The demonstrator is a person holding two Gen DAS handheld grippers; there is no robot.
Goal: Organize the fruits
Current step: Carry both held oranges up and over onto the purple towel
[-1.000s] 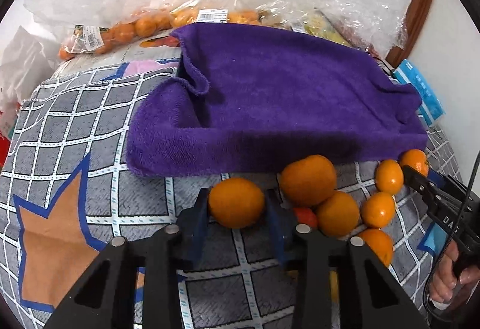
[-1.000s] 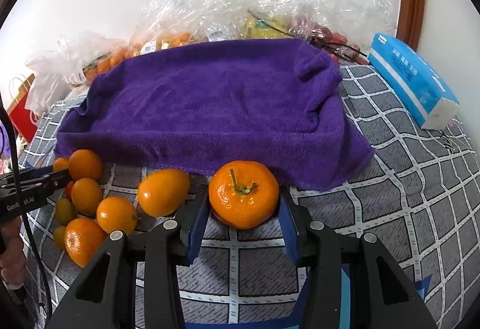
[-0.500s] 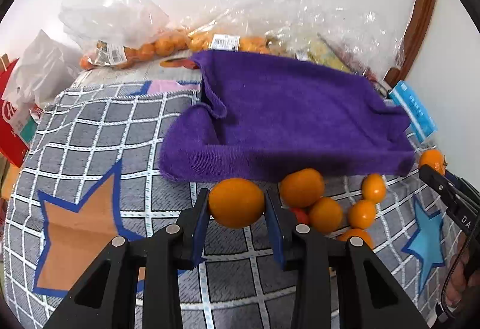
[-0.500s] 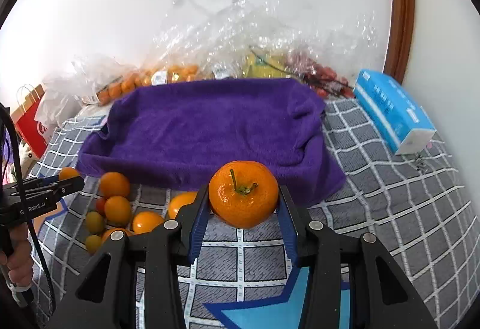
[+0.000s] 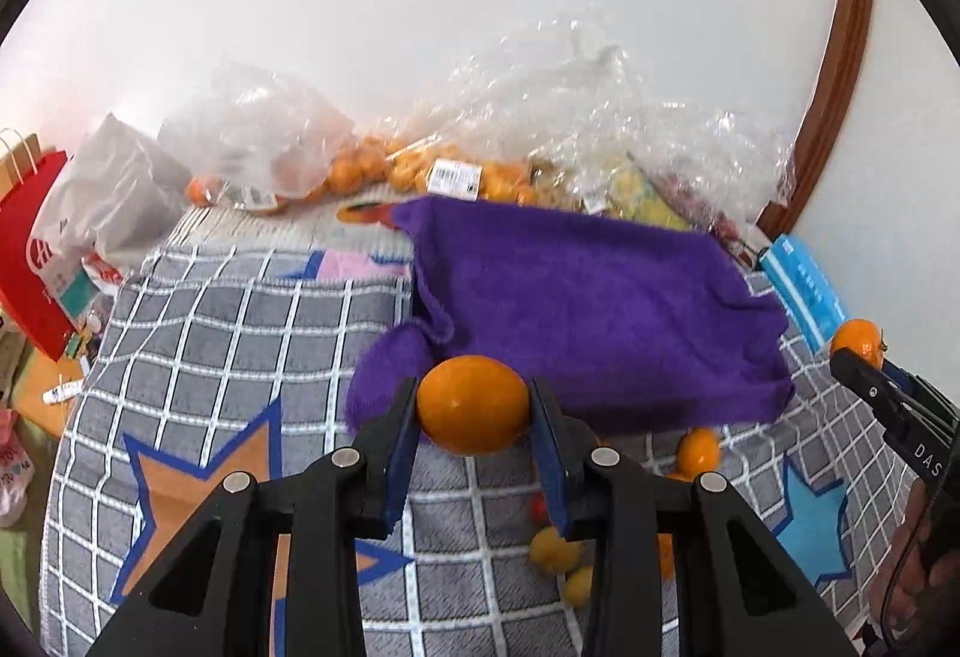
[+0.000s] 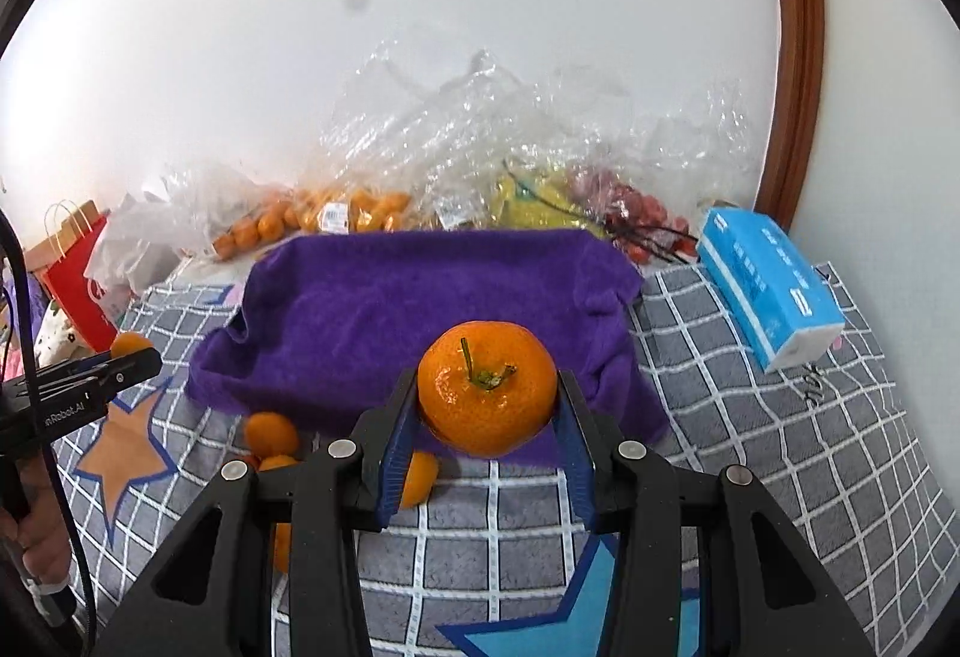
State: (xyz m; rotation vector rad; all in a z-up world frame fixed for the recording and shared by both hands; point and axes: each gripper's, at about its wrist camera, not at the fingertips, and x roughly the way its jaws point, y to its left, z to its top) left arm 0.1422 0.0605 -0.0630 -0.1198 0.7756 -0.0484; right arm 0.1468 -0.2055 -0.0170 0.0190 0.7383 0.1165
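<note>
Bright, even light; fisheye-warped edges

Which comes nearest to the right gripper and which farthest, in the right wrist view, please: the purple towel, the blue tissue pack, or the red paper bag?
From the right gripper, holding a stemmed orange:
1. Purple towel, directly ahead, just beyond the fingers.
2. Blue tissue pack, ahead on the right.
3. Red paper bag, far left, off the blanket's edge.

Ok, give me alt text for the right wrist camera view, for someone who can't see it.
The right tool grips a stemmed mandarin between its blue pads, raised over a grey checked cloth. Behind lie a purple towel, bagged fruit and a blue tissue pack; loose oranges sit lower left.
</note>
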